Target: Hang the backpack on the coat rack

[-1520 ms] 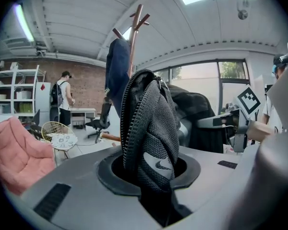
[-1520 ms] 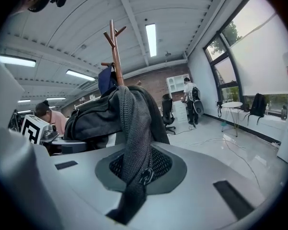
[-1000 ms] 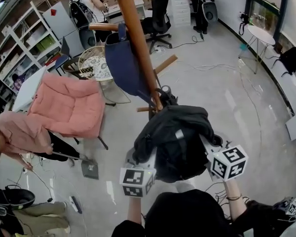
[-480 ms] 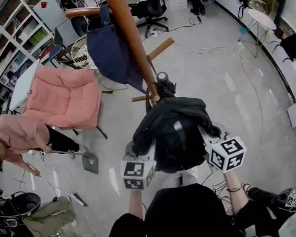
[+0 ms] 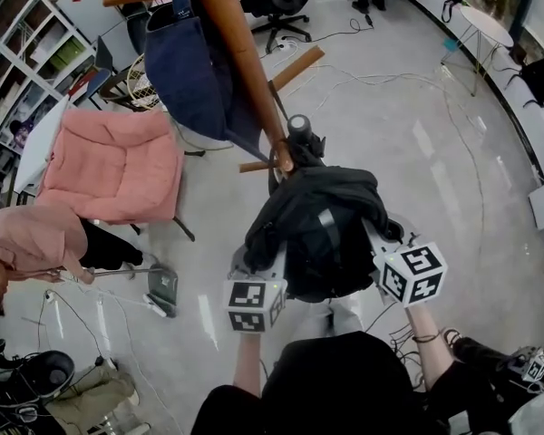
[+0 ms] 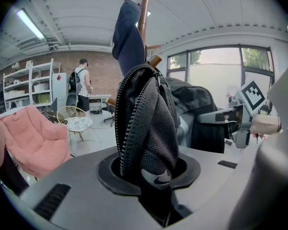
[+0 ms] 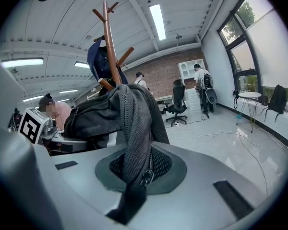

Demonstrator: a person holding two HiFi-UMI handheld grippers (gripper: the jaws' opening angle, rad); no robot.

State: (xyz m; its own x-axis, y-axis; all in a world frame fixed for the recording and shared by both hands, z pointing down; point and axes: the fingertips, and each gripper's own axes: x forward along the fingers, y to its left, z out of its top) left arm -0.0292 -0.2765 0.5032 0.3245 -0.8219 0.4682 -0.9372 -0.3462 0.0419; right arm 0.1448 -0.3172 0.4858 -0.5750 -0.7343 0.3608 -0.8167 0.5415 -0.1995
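Clamped shut on a fold of zippered black mesh is the left claw (image 6: pixel 156 176), while the right claw (image 7: pixel 137 183) is likewise closed on a grey-black strap with a zip pull. The backpack (image 5: pixel 322 234) is thus held up between both claws, clear of the floor and just beside the coat rack (image 5: pixel 245 71). The lift-and-approach step is judged to be in hand. A free wooden peg (image 5: pixel 257 165) is seen just beyond the pack's top; a loop or strap must next be raised over it and lowered on. A navy bag (image 5: pixel 190 71) is already hung from an upper peg. What either bag contains cannot be seen.
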